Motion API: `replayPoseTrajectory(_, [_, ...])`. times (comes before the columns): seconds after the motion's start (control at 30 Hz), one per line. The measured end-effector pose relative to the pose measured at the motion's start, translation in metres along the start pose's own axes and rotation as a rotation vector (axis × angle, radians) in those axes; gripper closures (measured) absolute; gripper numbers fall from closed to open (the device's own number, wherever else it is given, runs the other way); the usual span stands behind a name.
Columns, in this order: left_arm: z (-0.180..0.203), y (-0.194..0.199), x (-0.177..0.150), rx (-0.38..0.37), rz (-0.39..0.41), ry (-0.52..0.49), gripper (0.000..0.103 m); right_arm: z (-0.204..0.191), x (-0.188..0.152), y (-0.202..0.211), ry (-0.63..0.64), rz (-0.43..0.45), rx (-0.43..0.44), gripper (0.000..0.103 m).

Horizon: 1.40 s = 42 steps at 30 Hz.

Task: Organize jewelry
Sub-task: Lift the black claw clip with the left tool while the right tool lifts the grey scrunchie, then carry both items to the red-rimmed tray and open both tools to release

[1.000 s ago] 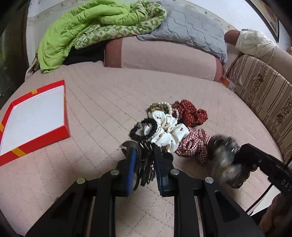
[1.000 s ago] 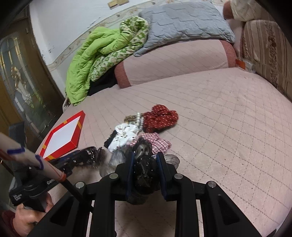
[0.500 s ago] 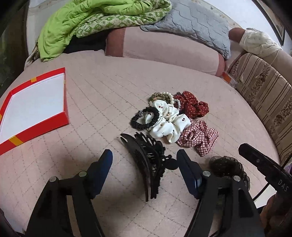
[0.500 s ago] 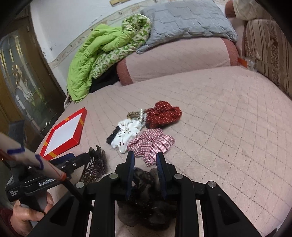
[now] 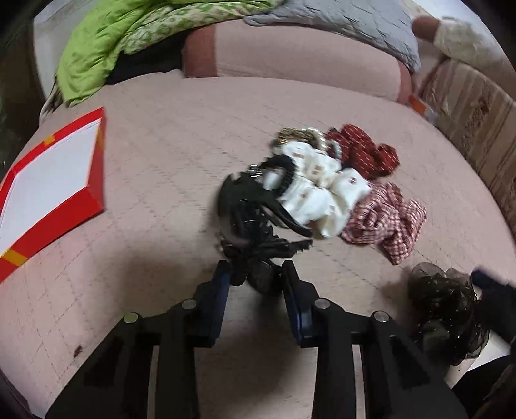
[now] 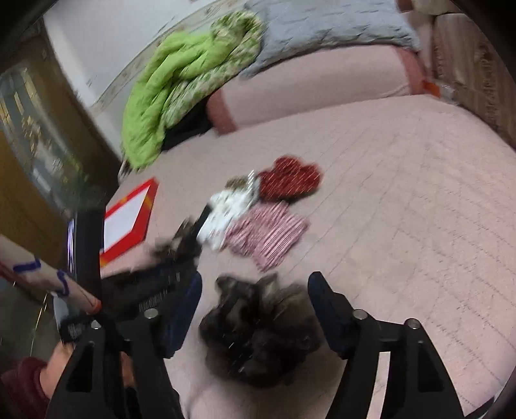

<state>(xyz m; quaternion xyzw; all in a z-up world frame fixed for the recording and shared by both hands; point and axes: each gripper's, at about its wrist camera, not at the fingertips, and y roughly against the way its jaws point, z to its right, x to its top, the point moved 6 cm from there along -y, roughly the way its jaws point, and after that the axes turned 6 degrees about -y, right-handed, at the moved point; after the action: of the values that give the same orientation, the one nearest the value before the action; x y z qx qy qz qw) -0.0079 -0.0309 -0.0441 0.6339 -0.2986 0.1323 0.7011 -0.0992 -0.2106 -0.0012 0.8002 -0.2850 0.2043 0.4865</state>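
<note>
My left gripper (image 5: 256,283) is shut on a black claw hair clip (image 5: 254,219), holding it over the pink quilted bed (image 5: 167,135). My right gripper (image 6: 254,290) is open; a black mesh scrunchie (image 6: 258,332) lies loose between its fingers on the bed, and shows at the right in the left wrist view (image 5: 445,306). Behind lie a white scrunchie (image 5: 322,190), a red dotted one (image 5: 361,151), a plaid one (image 5: 387,219), a black beaded band (image 5: 283,170) and a pearl bracelet (image 5: 309,135). A red-rimmed white tray (image 5: 48,190) sits at the left.
A green blanket (image 5: 129,35), a grey pillow (image 5: 338,19) and a pink bolster (image 5: 290,54) line the far end of the bed. A striped sofa side (image 5: 477,122) runs along the right. The person's left hand (image 6: 48,364) shows in the right wrist view.
My left gripper was open around the claw clip and has closed on it. My right gripper has opened and let go of the black mesh scrunchie, which now lies on the bed.
</note>
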Motion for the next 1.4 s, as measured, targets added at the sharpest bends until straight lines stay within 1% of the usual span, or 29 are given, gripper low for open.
replayPoseTrajectory(0.07, [-0.006, 0.006, -0.001, -0.015, 0.016, 0.016, 0.072, -0.006, -0.013, -0.011, 0.006, -0.067, 0.022, 0.027])
replayPoseTrajectory(0.1, [-0.009, 0.01, -0.001, -0.011, 0.028, 0.016, 0.075, -0.008, -0.018, -0.016, 0.014, -0.091, 0.012, 0.027])
replayPoseTrajectory(0.17, [-0.011, 0.019, -0.001, -0.004, 0.048, 0.009, 0.077, -0.009, -0.028, -0.027, 0.052, -0.128, -0.05, 0.027])
replayPoseTrajectory(0.2, [-0.012, 0.022, 0.0, 0.0, 0.058, 0.007, 0.077, -0.01, -0.03, -0.029, 0.067, -0.135, -0.062, 0.031])
replayPoseTrajectory(0.23, [-0.013, 0.026, 0.002, 0.005, 0.07, 0.005, 0.077, -0.011, -0.03, -0.029, 0.085, -0.13, -0.076, 0.05])
replayPoseTrajectory(0.27, [-0.013, 0.028, 0.003, 0.004, 0.075, 0.001, 0.077, -0.011, -0.03, -0.03, 0.11, -0.129, -0.104, 0.058])
replayPoseTrajectory(0.3, [-0.014, 0.029, 0.004, 0.006, 0.075, -0.005, 0.077, -0.011, -0.031, -0.032, 0.129, -0.133, -0.128, 0.063])
replayPoseTrajectory(0.33, [-0.015, 0.029, 0.004, 0.009, 0.071, -0.008, 0.077, -0.011, -0.032, -0.033, 0.136, -0.134, -0.134, 0.071])
replayPoseTrajectory(0.4, [-0.018, 0.027, 0.002, -0.001, 0.056, -0.002, 0.079, -0.012, -0.031, -0.033, 0.14, -0.133, -0.139, 0.077])
replayPoseTrajectory(0.43, [-0.019, 0.028, 0.001, -0.011, 0.06, 0.005, 0.08, -0.012, -0.029, -0.032, 0.141, -0.122, -0.14, 0.082])
replayPoseTrajectory(0.47, [-0.021, 0.029, 0.0, -0.017, 0.066, 0.006, 0.081, -0.013, -0.026, -0.028, 0.13, -0.103, -0.122, 0.083])
replayPoseTrajectory(0.5, [-0.022, 0.03, 0.0, -0.024, 0.071, 0.011, 0.084, -0.015, -0.023, -0.026, 0.125, -0.085, -0.107, 0.084])
replayPoseTrajectory(0.53, [-0.024, 0.031, 0.0, -0.034, 0.076, 0.018, 0.088, -0.018, -0.02, -0.022, 0.13, -0.06, -0.103, 0.084])
replayPoseTrajectory(0.6, [-0.026, 0.032, -0.001, -0.046, 0.077, 0.021, 0.09, -0.021, -0.015, -0.018, 0.131, -0.029, -0.088, 0.084])
replayPoseTrajectory(0.67, [-0.027, 0.031, -0.001, -0.056, 0.065, 0.025, 0.091, -0.022, -0.015, -0.019, 0.124, -0.032, -0.081, 0.084])
replayPoseTrajectory(0.73, [-0.024, 0.027, -0.002, -0.087, 0.033, 0.017, 0.091, -0.021, -0.015, -0.02, 0.095, -0.041, -0.047, 0.084])
replayPoseTrajectory(0.77, [-0.023, 0.025, -0.003, -0.084, 0.022, 0.02, 0.09, -0.021, -0.015, -0.021, 0.076, -0.046, -0.029, 0.084])
replayPoseTrajectory(0.8, [-0.023, 0.023, -0.004, -0.079, 0.013, 0.026, 0.082, -0.022, -0.015, -0.021, 0.071, -0.046, -0.025, 0.084])
replayPoseTrajectory(0.83, [-0.023, 0.02, -0.004, -0.074, 0.003, 0.036, 0.055, -0.022, -0.015, -0.022, 0.072, -0.046, -0.027, 0.084])
replayPoseTrajectory(0.9, [-0.026, 0.019, -0.003, -0.039, 0.008, 0.057, 0.02, -0.021, -0.015, -0.022, 0.07, -0.053, -0.023, 0.084])
replayPoseTrajectory(0.93, [-0.025, 0.02, -0.002, -0.034, 0.025, 0.056, 0.02, -0.021, -0.016, -0.022, 0.067, -0.055, -0.021, 0.084])
replayPoseTrajectory(1.03, [-0.018, 0.017, 0.005, -0.044, 0.027, 0.044, 0.02, -0.018, -0.017, -0.024, 0.06, -0.063, -0.023, 0.083])
replayPoseTrajectory(1.1, [-0.014, 0.008, 0.013, -0.022, 0.016, 0.027, 0.02, -0.015, -0.017, -0.024, 0.048, -0.067, -0.021, 0.083])
replayPoseTrajectory(1.13, [-0.013, -0.002, 0.018, 0.004, -0.001, 0.019, 0.02, -0.014, -0.017, -0.025, 0.044, -0.067, -0.02, 0.083])
replayPoseTrajectory(1.2, [-0.014, -0.014, 0.023, 0.017, -0.018, 0.022, 0.02, -0.014, -0.017, -0.025, 0.037, -0.065, -0.017, 0.083])
replayPoseTrajectory(1.23, [-0.014, -0.021, 0.023, 0.006, -0.03, 0.022, 0.025, -0.014, -0.016, -0.024, 0.038, -0.062, -0.015, 0.083])
replayPoseTrajectory(1.3, [-0.017, -0.023, 0.022, 0.033, -0.02, 0.015, 0.047, -0.015, -0.016, -0.022, 0.041, -0.056, -0.015, 0.083])
replayPoseTrajectory(1.33, [-0.018, -0.021, 0.021, 0.028, -0.005, 0.014, 0.055, -0.015, -0.016, -0.021, 0.042, -0.054, -0.015, 0.083])
replayPoseTrajectory(1.4, [-0.021, -0.017, 0.021, 0.003, 0.007, 0.029, 0.064, -0.014, -0.016, -0.02, 0.038, -0.051, -0.014, 0.083])
